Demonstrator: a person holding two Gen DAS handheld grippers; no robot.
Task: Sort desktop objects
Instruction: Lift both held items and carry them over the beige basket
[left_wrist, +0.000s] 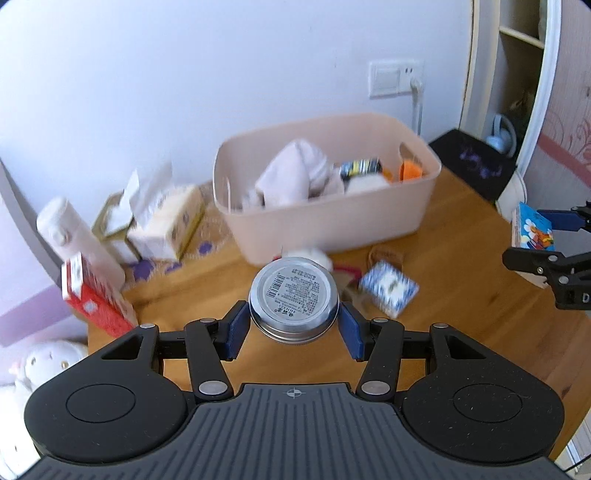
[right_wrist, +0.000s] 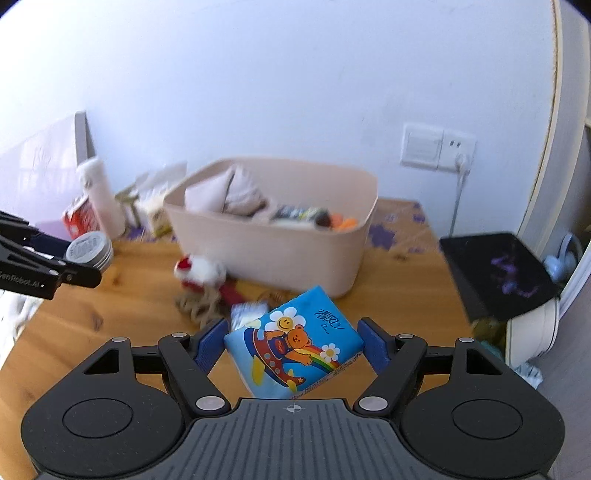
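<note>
My left hand-held gripper (left_wrist: 294, 325) clamps a round tin (left_wrist: 293, 298), my right (right_wrist: 291, 341) a tissue pack (right_wrist: 293, 345); the smooth tin may slip before reaching the bin (left_wrist: 332, 218).

Open wooden tabletop (left_wrist: 436, 258) lies bare in front and to the right of the pale pink plastic bin (left_wrist: 369, 221), and there's room to pass. Between bin and near edge, clutter blocks the middle: a white-and-red plush toy (right_wrist: 201, 271), a blue-and-white patterned packet (left_wrist: 388, 288) and some brown twine (right_wrist: 199, 306). The left side is crowded by a white bottle (left_wrist: 79, 240), a red carton (left_wrist: 96, 301) and a tissue box (left_wrist: 166, 225). The bin is half full, its mouth open above.
</note>
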